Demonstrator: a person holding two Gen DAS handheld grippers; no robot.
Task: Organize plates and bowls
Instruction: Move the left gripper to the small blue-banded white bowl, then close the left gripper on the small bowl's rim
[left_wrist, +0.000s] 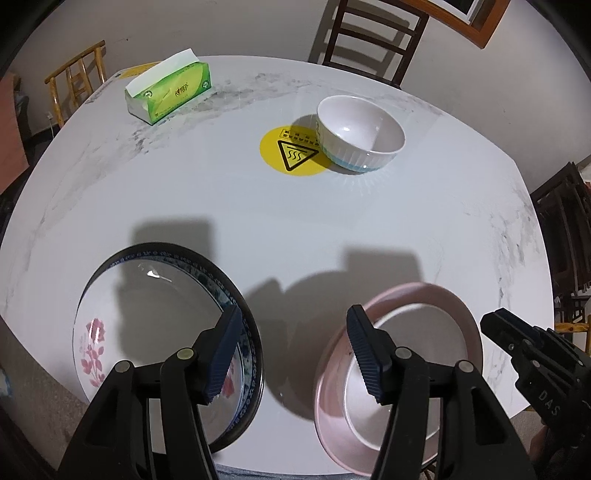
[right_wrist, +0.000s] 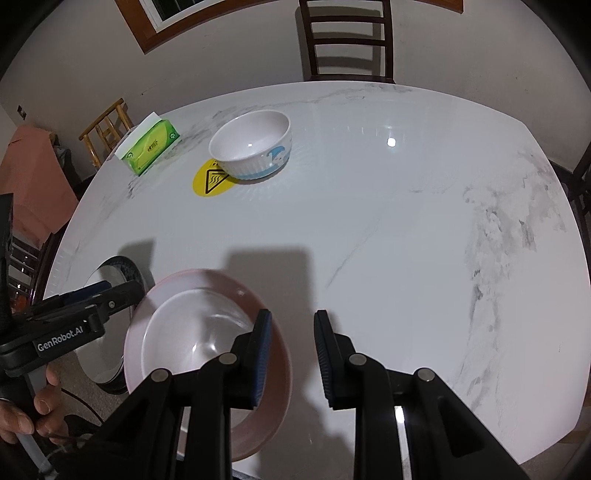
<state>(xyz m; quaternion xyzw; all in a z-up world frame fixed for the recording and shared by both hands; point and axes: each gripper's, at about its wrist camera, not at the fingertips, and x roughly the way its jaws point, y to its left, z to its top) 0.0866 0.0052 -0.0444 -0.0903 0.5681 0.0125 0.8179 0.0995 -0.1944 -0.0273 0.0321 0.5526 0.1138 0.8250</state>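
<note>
Left gripper (left_wrist: 293, 350): jaws spread wide, nothing between them, hovering over bare marble table (left_wrist: 295, 221) between the two plates. Left pad overlaps the flower plate's rim in the left wrist view, right pad overlaps the pink plate's rim; can't tell if either touches.

Right gripper (right_wrist: 293, 356): jaws parted, narrower gap than the left, nothing held. Left pad sits over the pink plate's right rim, right pad over bare tabletop; contact can't be judged.

Task items:
- Flower plate (left_wrist: 122, 332): white, dark patterned rim, pink flower print, flat on the table at 8 o'clock in the left wrist view, near the table's front edge. In the right wrist view only a sliver shows at 9 o'clock, behind the left gripper body.
- Pink plate (left_wrist: 424, 295): pink rim, pale centre, at 5 o'clock in the left view, 7 o'clock in the right view (right_wrist: 207, 325). Lies beside the flower plate, a strip of table between them.
- Bowl (left_wrist: 360, 133): white, ribbed, blue print on the side, upright, nothing visible inside. Sits at 1 o'clock in the left view, 11 o'clock in the right (right_wrist: 251, 146), well apart from both plates, overlapping the edge of a yellow hot-surface sticker (left_wrist: 291, 153).

Other: green tissue box (left_wrist: 170, 90) at 11 o'clock, far-left part of the table. Dark wooden chair (right_wrist: 347, 40) at 12 o'clock behind the table.
</note>
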